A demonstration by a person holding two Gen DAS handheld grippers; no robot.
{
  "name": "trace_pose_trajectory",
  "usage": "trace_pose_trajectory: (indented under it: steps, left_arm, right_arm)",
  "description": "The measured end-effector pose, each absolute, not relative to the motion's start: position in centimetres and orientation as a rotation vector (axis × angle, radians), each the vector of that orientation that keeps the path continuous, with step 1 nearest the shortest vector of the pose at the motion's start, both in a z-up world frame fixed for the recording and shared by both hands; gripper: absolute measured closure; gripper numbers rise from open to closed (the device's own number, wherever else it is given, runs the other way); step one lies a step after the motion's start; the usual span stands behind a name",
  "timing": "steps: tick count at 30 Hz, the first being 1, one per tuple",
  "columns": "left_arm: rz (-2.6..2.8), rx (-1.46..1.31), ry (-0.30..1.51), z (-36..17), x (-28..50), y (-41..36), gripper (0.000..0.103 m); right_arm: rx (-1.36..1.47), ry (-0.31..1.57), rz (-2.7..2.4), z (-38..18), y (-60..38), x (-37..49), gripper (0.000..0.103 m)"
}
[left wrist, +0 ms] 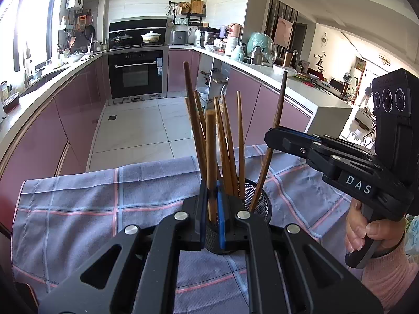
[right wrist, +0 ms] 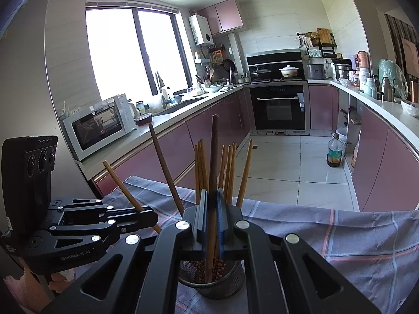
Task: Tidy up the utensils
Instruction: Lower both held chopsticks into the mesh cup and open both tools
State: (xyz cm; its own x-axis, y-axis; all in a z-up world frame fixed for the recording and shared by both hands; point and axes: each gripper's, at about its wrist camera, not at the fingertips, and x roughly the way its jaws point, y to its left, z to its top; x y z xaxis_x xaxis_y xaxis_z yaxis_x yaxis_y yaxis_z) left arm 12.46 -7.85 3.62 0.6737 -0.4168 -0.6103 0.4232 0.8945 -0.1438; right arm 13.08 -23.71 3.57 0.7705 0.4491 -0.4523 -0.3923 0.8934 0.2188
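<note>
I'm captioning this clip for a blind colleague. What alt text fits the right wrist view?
The right gripper is shut on a dark brown wooden chopstick standing in a black metal mesh utensil holder full of lighter wooden chopsticks. The holder sits on a blue-grey plaid cloth; the left gripper, at left, holds another chopstick, with a pink-cabinet kitchen behind.

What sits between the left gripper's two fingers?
A light wooden chopstick, pinched by the left gripper over the mesh holder; the left wrist view shows it.
</note>
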Motion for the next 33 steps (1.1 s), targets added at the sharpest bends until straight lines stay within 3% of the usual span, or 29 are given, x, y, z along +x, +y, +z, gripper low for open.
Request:
trace_pose_trajectory:
  steps: [20, 31, 33]
  left_arm:
    - [-0.462, -0.004, 0.717, 2.6, 14.2, -8.2, 0.095]
    - [-0.450, -0.008, 0.715, 1.5, 14.5, -7.6, 0.078]
    - [-0.443, -0.003, 0.710, 1.3, 14.3, -7.6, 0.073]
  right_arm:
    - [0.095, 0.546, 0.424, 2.4, -23.0, 14.4, 0.095]
    - [0.097, 0.569, 0.439, 1.7, -22.7, 14.2, 0.095]
    - [0.097, 0.567, 0.444, 1.7, -22.6, 13.8, 0.090]
